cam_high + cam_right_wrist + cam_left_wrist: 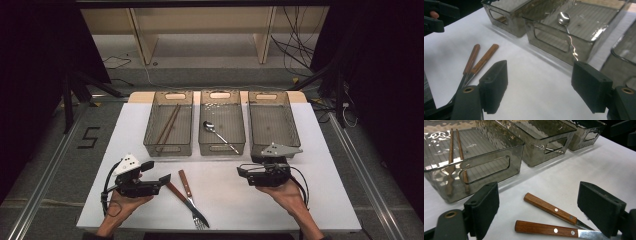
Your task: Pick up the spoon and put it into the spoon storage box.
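Note:
A wooden-handled fork (193,206) and a wooden-handled knife (174,191) lie crossed on the white table near its front edge. My left gripper (156,172) is open and points right, its jaws just left of the two handles. In the left gripper view the fork handle (549,208) and the knife handle (544,229) lie between and just beyond the open left gripper (541,206). My right gripper (243,174) is open with nothing between its jaws and points left from the table's right half. Its own view shows the right gripper (539,85) over bare table, with the fork (485,58) and knife (471,60) at left.
Three clear grey bins stand in a row at the back of the table (220,200). Two chopsticks (167,124) lie in the left bin (167,149), and a metal spoon (215,131) lies in the middle bin (221,149). The right bin (274,125) holds nothing.

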`<action>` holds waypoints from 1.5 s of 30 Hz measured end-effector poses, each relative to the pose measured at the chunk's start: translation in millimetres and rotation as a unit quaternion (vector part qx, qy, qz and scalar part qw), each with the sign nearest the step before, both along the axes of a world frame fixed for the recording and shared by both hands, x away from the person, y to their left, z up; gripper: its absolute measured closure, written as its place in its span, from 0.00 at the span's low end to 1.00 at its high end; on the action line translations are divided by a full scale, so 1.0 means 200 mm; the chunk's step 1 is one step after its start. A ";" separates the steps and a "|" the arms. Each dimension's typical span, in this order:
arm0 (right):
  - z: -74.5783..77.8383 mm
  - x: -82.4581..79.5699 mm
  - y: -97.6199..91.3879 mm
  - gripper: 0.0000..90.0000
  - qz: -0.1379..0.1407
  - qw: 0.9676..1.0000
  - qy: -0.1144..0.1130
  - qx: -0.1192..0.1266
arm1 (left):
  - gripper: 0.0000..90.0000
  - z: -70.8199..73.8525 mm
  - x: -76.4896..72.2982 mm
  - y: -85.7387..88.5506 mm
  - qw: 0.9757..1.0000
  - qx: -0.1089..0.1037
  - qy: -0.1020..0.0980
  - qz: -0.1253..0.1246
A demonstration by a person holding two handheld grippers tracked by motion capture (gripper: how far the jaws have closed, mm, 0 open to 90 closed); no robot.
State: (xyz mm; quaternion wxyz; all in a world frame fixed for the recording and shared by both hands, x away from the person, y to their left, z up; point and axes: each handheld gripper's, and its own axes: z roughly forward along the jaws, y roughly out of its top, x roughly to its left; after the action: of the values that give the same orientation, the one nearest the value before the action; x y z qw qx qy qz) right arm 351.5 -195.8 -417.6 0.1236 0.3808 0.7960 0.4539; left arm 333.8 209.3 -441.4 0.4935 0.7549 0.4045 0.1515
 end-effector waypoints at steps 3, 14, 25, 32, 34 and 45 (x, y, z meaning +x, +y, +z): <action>-0.02 -0.04 -0.04 0.33 -0.010 1.000 -0.005 0.010 | 0.19 0.00 0.02 -0.02 1.000 0.005 0.001 -0.006; -0.04 -0.13 -0.15 0.33 -0.033 0.998 -0.025 0.038 | 0.21 0.00 0.08 -0.09 0.999 0.020 0.009 -0.029; -0.05 -0.18 -0.24 0.32 -0.059 0.996 -0.040 0.056 | 0.21 0.01 0.12 -0.14 0.998 0.033 0.022 -0.039; -0.07 -0.21 -0.28 0.31 -0.067 0.995 -0.043 0.064 | 0.21 0.01 0.15 -0.16 0.998 0.045 0.029 -0.045; -0.07 -0.21 -0.28 0.31 -0.067 0.995 -0.043 0.063 | 0.21 0.00 0.15 -0.17 0.997 0.047 0.031 -0.046; -0.08 -0.23 -0.27 0.31 -0.066 0.995 -0.044 0.062 | 0.25 -0.04 0.18 -0.19 0.993 0.076 0.058 -0.064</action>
State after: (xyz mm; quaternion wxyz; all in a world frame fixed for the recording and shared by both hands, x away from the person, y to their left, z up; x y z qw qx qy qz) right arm 304.9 -249.1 -433.9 0.1647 0.4193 0.7331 0.5095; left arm 370.7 170.9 -449.6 0.4194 0.8219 0.3706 0.1059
